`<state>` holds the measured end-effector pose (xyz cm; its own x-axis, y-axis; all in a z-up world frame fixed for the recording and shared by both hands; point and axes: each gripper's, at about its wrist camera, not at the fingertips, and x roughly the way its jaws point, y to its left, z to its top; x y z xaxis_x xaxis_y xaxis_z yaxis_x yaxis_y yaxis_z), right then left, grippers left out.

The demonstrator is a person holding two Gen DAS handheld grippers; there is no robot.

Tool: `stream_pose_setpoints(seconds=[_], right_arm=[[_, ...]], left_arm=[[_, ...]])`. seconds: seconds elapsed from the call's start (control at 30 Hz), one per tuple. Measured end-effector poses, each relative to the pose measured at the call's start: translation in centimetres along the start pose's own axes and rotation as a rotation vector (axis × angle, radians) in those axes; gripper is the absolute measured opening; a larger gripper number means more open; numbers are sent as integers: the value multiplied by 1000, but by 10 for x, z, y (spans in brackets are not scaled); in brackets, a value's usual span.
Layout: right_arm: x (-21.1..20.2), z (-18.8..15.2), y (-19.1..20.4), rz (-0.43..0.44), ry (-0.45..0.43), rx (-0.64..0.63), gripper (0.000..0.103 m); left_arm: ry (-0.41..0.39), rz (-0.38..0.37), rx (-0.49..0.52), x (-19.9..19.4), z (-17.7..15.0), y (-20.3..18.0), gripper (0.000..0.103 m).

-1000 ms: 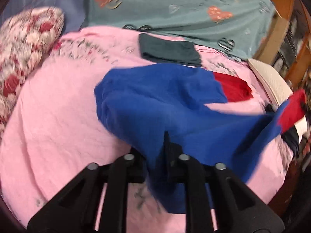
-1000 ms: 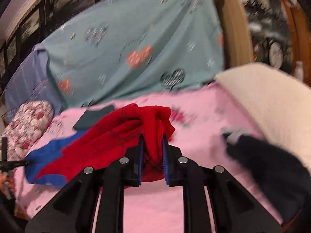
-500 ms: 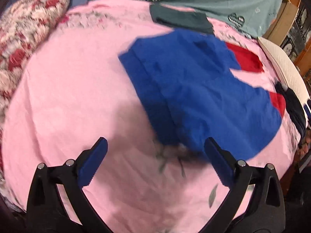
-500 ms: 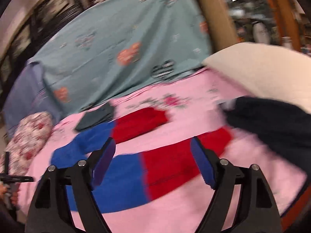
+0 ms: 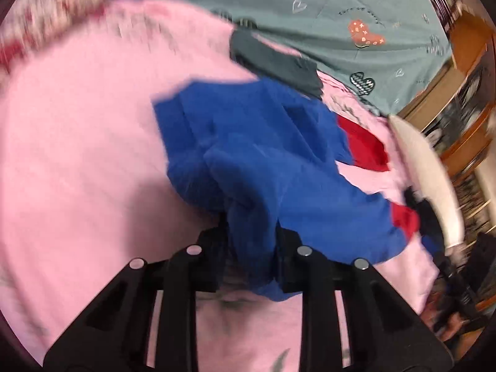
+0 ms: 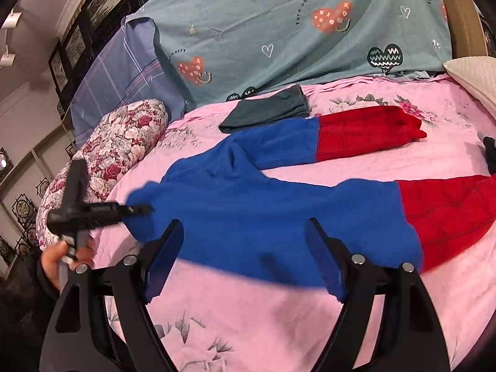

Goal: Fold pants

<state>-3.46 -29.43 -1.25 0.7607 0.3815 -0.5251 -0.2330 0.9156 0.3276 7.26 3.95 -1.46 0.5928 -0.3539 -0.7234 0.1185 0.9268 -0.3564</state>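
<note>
Blue-and-red pants (image 6: pixel 279 204) spread over pink sheet (image 6: pixel 279 319); waist end pinched in left gripper (image 5: pixel 251 241) (clamped), legs stretching beyond wide-open, empty right gripper (image 6: pixel 245 248).

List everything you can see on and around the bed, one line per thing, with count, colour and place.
pants: one pair, blue with red lower legs, spread across the pink sheet
folded garment: one, dark grey-green, on the sheet beyond the pants
sheet: one, pink with flower prints, covering the bed
floral pillow: one, red and white, far left end of the bed
quilt: one, teal with hearts, heaped behind
checked pillow: one, blue-purple, beside the quilt
cream pillow: one, right edge
dark garment: one, black, right edge, mostly cut off
left gripper: black, shut on the pants' blue end
right gripper: black, blue pads, open above the pants
</note>
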Motion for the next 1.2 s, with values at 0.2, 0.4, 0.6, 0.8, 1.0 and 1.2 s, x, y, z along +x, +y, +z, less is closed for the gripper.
stream_pose_setpoints(seconds=[0.2,0.4,0.6,0.8,1.0,1.2], right_arm=[[21,-3,-7,-53,68,-3,80],[31,6,-7,-72,88,-40,80],[28,47,-33,-171,27,-50,80],[33,98,-122,-330,-8,90,80],[80,135,-219,-504,51,211,81],[140,137,-266,-459,204,335,42]], left_arm=[[76,242,219,-29,-26,-7,93],[60,289,80,-42,-25,52,93],[27,233,73,6,49,65,93],[152,247,-22,109,106,86,93],[157,283,94,139,116,57,46],[71,332,67,119,128,64,37]])
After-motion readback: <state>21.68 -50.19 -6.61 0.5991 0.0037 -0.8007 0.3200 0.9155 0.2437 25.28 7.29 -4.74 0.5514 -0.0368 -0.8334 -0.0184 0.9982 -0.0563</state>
